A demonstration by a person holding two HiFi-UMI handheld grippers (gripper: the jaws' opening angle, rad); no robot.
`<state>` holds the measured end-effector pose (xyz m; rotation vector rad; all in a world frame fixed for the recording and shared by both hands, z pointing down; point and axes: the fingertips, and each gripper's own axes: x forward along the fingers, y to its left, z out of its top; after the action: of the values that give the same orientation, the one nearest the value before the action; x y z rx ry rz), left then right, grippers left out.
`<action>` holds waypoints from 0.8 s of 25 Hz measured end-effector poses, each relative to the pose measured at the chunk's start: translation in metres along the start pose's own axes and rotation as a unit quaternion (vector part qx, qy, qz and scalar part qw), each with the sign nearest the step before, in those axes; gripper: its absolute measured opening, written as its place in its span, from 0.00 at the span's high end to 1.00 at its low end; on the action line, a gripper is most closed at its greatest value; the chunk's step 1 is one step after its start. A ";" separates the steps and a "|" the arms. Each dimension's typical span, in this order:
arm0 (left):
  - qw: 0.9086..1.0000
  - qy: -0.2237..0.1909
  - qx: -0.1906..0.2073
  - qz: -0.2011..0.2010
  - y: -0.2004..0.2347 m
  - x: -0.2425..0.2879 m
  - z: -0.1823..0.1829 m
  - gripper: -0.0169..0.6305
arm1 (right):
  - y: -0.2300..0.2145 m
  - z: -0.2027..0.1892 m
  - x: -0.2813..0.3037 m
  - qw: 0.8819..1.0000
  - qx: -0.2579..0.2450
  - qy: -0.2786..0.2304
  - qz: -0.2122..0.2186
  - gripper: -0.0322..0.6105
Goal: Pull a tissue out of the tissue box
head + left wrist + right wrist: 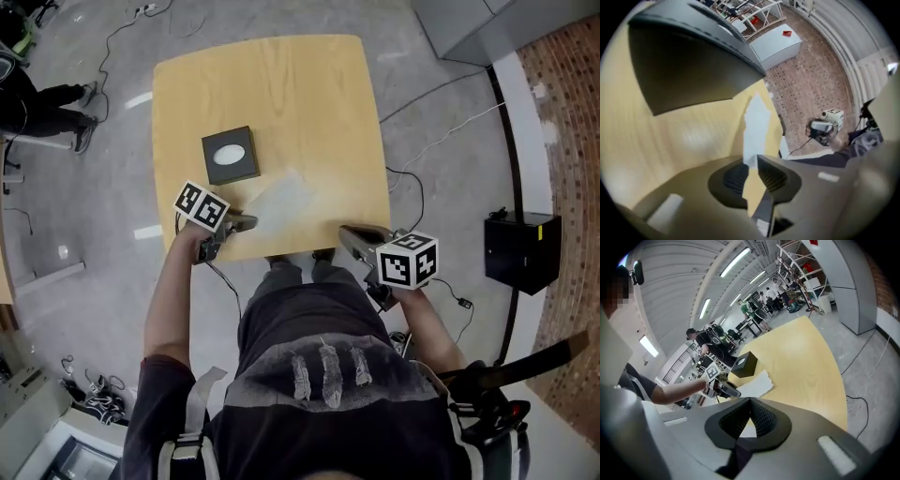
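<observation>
A dark tissue box with a white oval opening stands on the left part of the wooden table. It fills the upper left of the left gripper view. One white tissue lies flat on the table, to the box's near right. My left gripper rests at the tissue's near-left corner. Its jaws stand a narrow slit apart, with the tissue stretching away from the tips. My right gripper hangs over the table's near edge, shut and empty. From its view I see the box, the tissue and the left gripper.
The table's near edge runs just in front of my body. A person stands on the floor at the far left. Cables trail across the floor, and a black case sits on the right.
</observation>
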<state>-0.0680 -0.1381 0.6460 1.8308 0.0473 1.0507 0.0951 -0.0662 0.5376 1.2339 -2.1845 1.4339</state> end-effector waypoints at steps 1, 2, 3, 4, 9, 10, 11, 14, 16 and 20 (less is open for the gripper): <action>1.000 0.002 0.001 0.016 0.007 -0.004 0.000 0.88 | 0.004 0.003 0.003 1.000 -0.004 0.001 0.002 0.96; 1.000 0.001 0.001 0.025 0.011 -0.007 0.001 0.87 | 0.007 0.006 0.006 1.000 -0.008 0.001 0.004 0.96; 1.000 -0.002 0.000 0.029 0.014 -0.010 0.001 0.85 | 0.010 0.008 0.009 1.000 -0.013 0.000 0.005 0.96; 0.999 -0.005 0.001 0.032 0.016 -0.013 0.002 0.81 | 0.012 0.009 0.013 1.000 -0.017 -0.001 0.007 0.96; 0.997 -0.008 0.011 0.075 0.011 -0.022 -0.005 0.56 | 0.014 0.018 0.017 0.999 -0.022 -0.013 0.029 0.96; 0.996 -0.006 0.014 0.092 0.007 -0.021 -0.006 0.51 | 0.012 0.020 0.012 0.999 -0.023 -0.014 0.033 0.96; 0.994 -0.002 0.019 0.111 0.005 -0.021 -0.007 0.46 | 0.009 0.023 0.007 0.999 -0.022 -0.016 0.033 0.96; 0.983 -0.016 0.033 0.177 0.017 -0.037 -0.002 0.39 | 0.009 0.028 0.004 0.999 -0.021 -0.026 0.031 0.96; 0.973 -0.068 0.031 0.218 0.028 -0.058 -0.001 0.39 | 0.012 0.026 0.016 0.998 -0.029 -0.032 0.046 0.96; 0.947 -0.201 0.049 0.247 0.002 -0.096 0.016 0.78 | 0.015 0.026 0.024 0.993 -0.044 -0.051 0.093 0.95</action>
<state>-0.1174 -0.1943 0.5843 2.1754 -0.6435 0.9915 0.0745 -0.0981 0.5304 1.1230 -2.4607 1.3497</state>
